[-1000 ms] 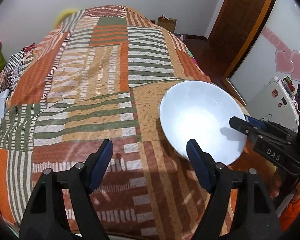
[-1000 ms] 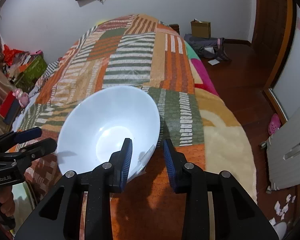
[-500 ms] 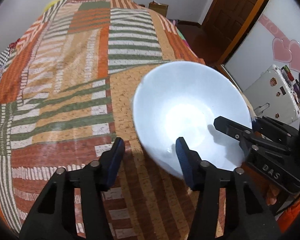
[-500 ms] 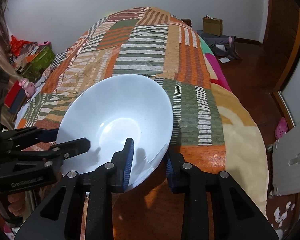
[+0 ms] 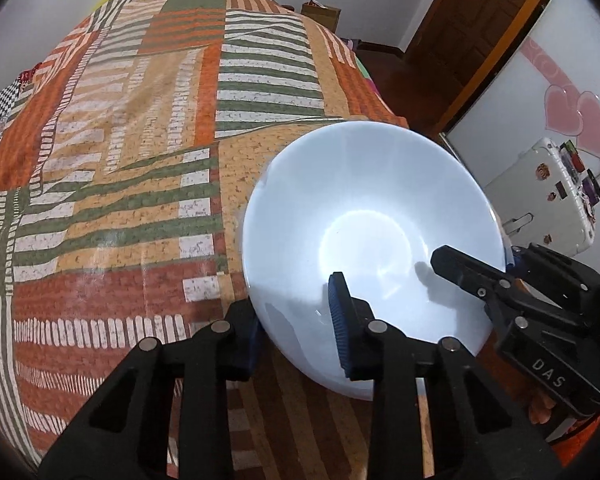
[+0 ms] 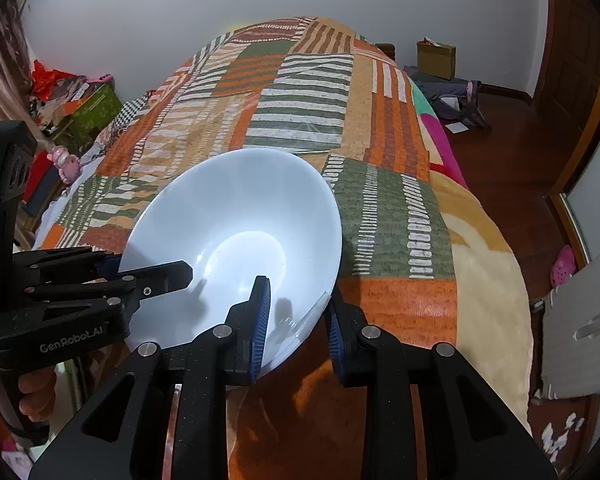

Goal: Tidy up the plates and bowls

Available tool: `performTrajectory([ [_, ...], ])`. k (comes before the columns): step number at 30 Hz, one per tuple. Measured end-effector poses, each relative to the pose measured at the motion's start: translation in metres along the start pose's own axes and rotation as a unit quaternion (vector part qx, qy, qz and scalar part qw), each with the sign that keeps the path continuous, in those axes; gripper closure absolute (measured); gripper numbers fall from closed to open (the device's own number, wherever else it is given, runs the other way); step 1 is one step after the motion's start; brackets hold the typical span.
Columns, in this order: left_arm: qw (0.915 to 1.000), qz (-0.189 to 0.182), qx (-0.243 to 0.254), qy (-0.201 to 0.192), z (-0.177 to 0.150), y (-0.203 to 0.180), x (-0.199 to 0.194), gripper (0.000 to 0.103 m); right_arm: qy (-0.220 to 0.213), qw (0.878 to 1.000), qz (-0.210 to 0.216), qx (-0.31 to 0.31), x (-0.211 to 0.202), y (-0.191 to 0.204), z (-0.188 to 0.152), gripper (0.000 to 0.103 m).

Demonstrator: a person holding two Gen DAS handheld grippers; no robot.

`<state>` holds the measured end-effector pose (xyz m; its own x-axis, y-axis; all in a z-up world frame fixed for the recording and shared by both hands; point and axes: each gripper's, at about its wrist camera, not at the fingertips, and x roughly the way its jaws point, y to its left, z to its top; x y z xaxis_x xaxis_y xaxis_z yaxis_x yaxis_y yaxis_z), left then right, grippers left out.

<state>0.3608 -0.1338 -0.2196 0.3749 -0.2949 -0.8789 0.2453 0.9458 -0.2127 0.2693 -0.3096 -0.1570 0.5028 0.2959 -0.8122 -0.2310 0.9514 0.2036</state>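
One wide white glazed bowl (image 5: 372, 236) hangs tilted above the patchwork bed's (image 5: 140, 140) near edge, left tool (image 5: 296, 320) and right tool (image 6: 296, 320) both clamped on its rim. No plates or other bowls show, so the sorting looks barely begun.

Left hand-held gripper (image 5: 296, 320) closed onto bowl (image 5: 372, 216) rim.

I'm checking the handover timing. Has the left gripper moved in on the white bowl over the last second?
Yes. Against the striped bedspread, the left gripper has come across to the white bowl and shut on its rim, opposite the right gripper.
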Motion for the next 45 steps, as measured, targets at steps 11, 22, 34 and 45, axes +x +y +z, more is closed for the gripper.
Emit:
performTrajectory([
  [11, 0.999, 0.006, 0.02, -0.041, -0.016, -0.019, -0.053, 0.073, -0.047, 0.999, -0.009, -0.008, -0.041, 0.019, -0.004, 0.08],
  [22, 0.9949, 0.019, 0.025, -0.096, -0.04, -0.026, -0.124, 0.073, -0.087, 0.996, -0.003, -0.022, -0.082, 0.053, -0.01, 0.081],
  [34, 0.9893, 0.037, 0.008, -0.141, -0.084, -0.005, -0.196, 0.073, -0.104, 0.993, 0.026, -0.047, -0.102, 0.102, -0.022, 0.081],
  [45, 0.9833, 0.06, -0.035, -0.168, -0.132, 0.041, -0.246, 0.073, -0.099, 0.989, 0.073, -0.079, -0.098, 0.16, -0.033, 0.081],
])
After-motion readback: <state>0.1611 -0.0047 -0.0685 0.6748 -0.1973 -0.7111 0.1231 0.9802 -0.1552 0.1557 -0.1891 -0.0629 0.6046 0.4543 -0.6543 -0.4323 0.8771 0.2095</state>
